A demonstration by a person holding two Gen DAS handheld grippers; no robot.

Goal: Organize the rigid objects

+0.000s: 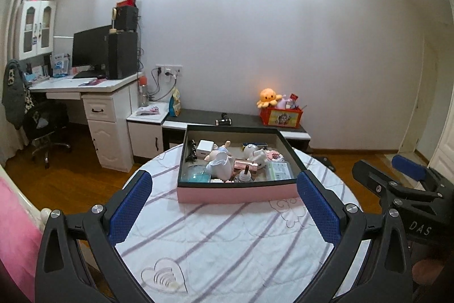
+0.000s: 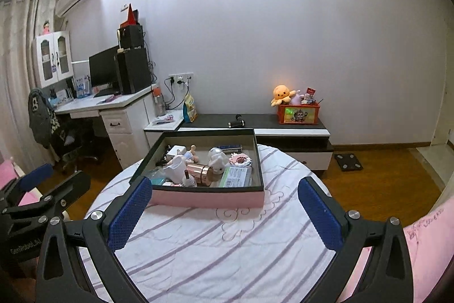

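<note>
A shallow pink box (image 1: 235,192) with a dark rim sits on a round table with a striped white cloth (image 1: 227,240). It also shows in the right wrist view (image 2: 207,199). Inside lie a white charger (image 1: 205,149), plush dolls (image 1: 220,162), a rose-gold cylinder (image 1: 245,164), a small bottle (image 1: 244,175) and a clear case (image 1: 279,171). My left gripper (image 1: 224,206) is open and empty, in front of the box. My right gripper (image 2: 224,206) is open and empty, also short of the box; it shows at the right of the left wrist view (image 1: 397,175).
A low black-and-white cabinet (image 1: 235,121) stands behind the table with a red toy crate (image 1: 281,117) and an orange plush octopus (image 1: 268,97). A white desk (image 1: 93,93) with monitor is at left, an office chair (image 1: 45,127) beside it. Pink bedding (image 2: 420,240) lies at right.
</note>
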